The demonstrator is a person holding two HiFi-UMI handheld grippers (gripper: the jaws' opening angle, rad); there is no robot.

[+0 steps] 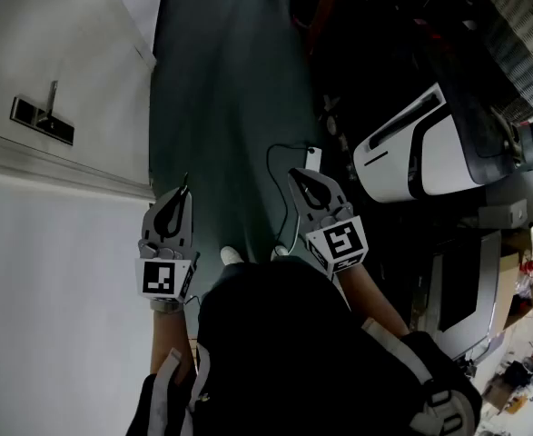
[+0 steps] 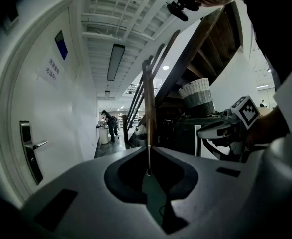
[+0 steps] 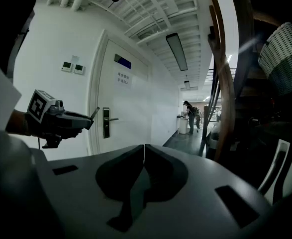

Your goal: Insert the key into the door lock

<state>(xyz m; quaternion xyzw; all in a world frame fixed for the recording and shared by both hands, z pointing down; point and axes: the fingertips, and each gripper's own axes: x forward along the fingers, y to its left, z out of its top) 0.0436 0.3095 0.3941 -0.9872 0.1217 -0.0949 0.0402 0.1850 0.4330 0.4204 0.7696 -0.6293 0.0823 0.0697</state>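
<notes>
A white door fills the left of the head view, with a dark lock plate and lever handle. My left gripper is held well short of the door and is shut on a thin key that sticks out past its tips. In the left gripper view the key shows edge-on between the closed jaws, and the lock plate and handle lie far to the left. My right gripper hangs beside it, shut and empty. The right gripper view shows the left gripper, the key and the lock.
A dark floor runs ahead down a corridor. At the right stand a white machine, a wooden stair post and a wicker basket. A cable lies on the floor. People stand far down the corridor.
</notes>
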